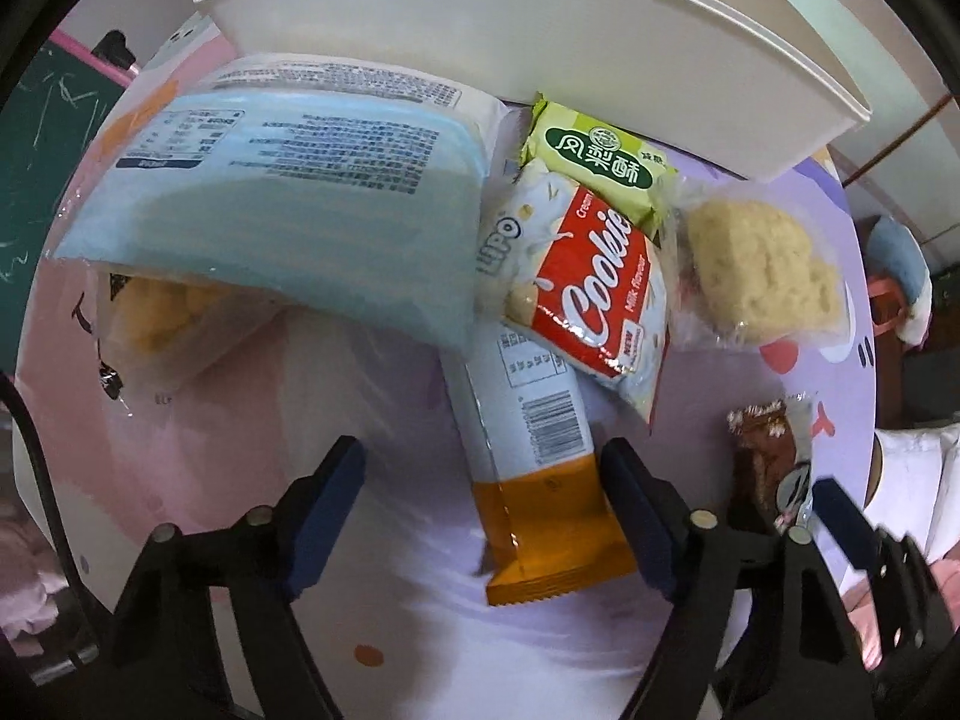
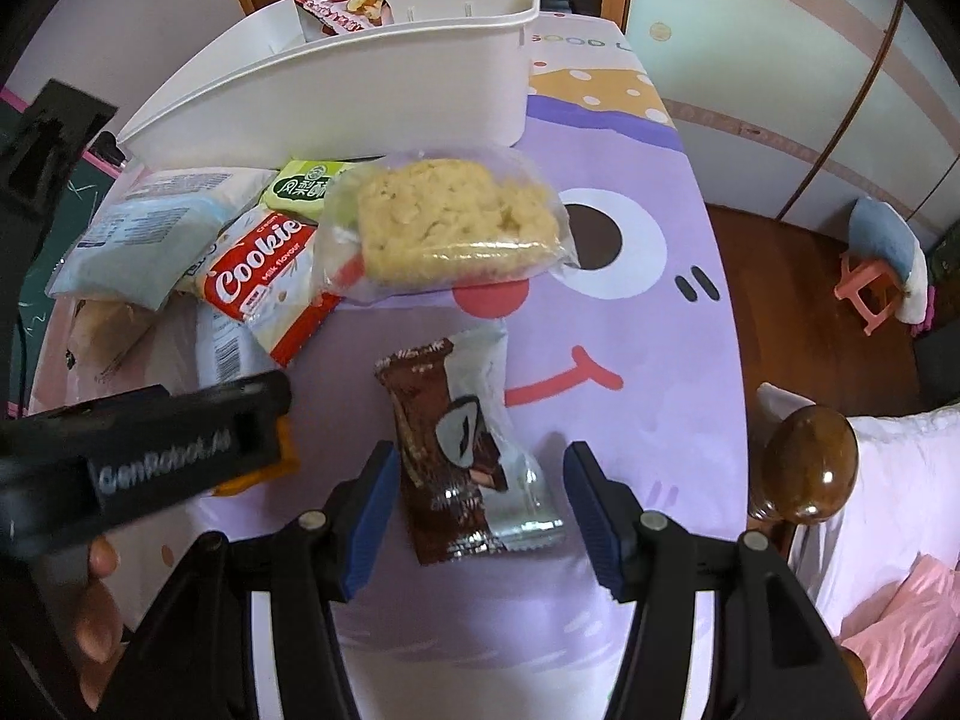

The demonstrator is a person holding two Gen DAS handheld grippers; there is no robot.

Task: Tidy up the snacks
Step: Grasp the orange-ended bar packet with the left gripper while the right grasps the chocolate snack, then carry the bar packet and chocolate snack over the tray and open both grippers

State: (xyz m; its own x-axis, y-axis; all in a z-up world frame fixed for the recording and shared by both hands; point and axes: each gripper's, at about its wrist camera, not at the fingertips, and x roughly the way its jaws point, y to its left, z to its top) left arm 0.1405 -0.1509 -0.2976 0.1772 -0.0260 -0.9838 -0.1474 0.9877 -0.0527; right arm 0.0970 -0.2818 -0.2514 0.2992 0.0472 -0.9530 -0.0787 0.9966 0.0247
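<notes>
My left gripper [image 1: 480,516] is open, its fingers either side of the orange end of a white and orange snack bar [image 1: 534,468] lying on the table. My right gripper [image 2: 480,516] is open around a brown chocolate snack pack [image 2: 462,444], which also shows in the left wrist view [image 1: 765,456]. Behind lie a red Cookie pack [image 1: 600,288] [image 2: 264,276], a green pineapple cake pack [image 1: 600,156] [image 2: 303,189], a clear-wrapped rice crisp cake [image 1: 762,270] [image 2: 456,228] and a large blue bag [image 1: 288,204] [image 2: 132,240]. The white bin [image 1: 540,54] [image 2: 360,96] stands beyond them.
A red snack pack [image 2: 342,15] lies inside the bin. The table has a purple cartoon cloth [image 2: 630,330]. A wooden bedpost knob [image 2: 810,462] and a pillow stand at the right edge. The left gripper's body [image 2: 150,462] crosses the right wrist view at left.
</notes>
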